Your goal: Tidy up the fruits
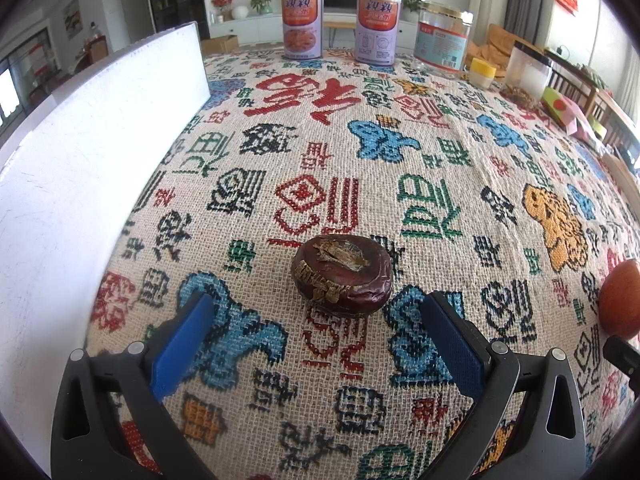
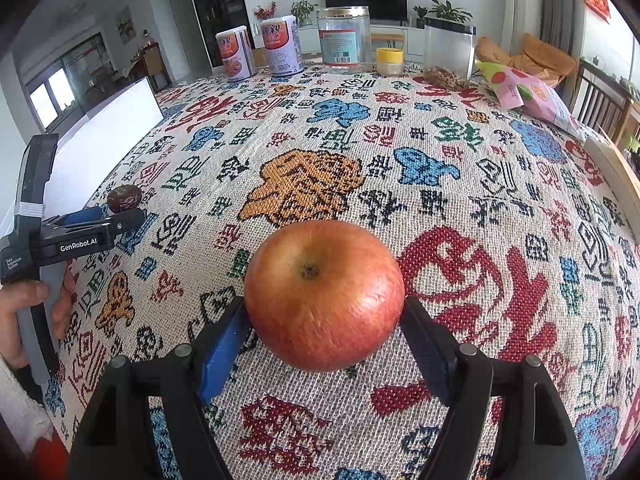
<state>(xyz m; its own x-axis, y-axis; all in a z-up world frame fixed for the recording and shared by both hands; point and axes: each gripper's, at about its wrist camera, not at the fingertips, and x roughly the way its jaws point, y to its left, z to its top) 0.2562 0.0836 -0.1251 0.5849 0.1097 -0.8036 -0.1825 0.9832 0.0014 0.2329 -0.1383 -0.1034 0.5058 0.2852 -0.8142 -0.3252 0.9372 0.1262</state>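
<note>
Apple (image 2: 324, 294): nearest my right lens, red-orange, stem end up, resting on the woven cloth (image 2: 400, 200) of the desk.
Right claw (image 2: 322, 342): my blue pads flank the apple on both sides; whether they press it I cannot tell, so I cannot call it gripped or free.
Dark fruit (image 1: 342, 274): brown, wrinkled, flattened, on the cloth just ahead of my left claw.
Left claw (image 1: 316, 344): jaws wide apart, nothing between the pads.
White board (image 1: 80, 152): upright along the left edge.
Far edge: two cans (image 1: 302, 24), a clear jar (image 1: 442, 40), a small yellow-lidded pot (image 1: 482, 70).
</note>
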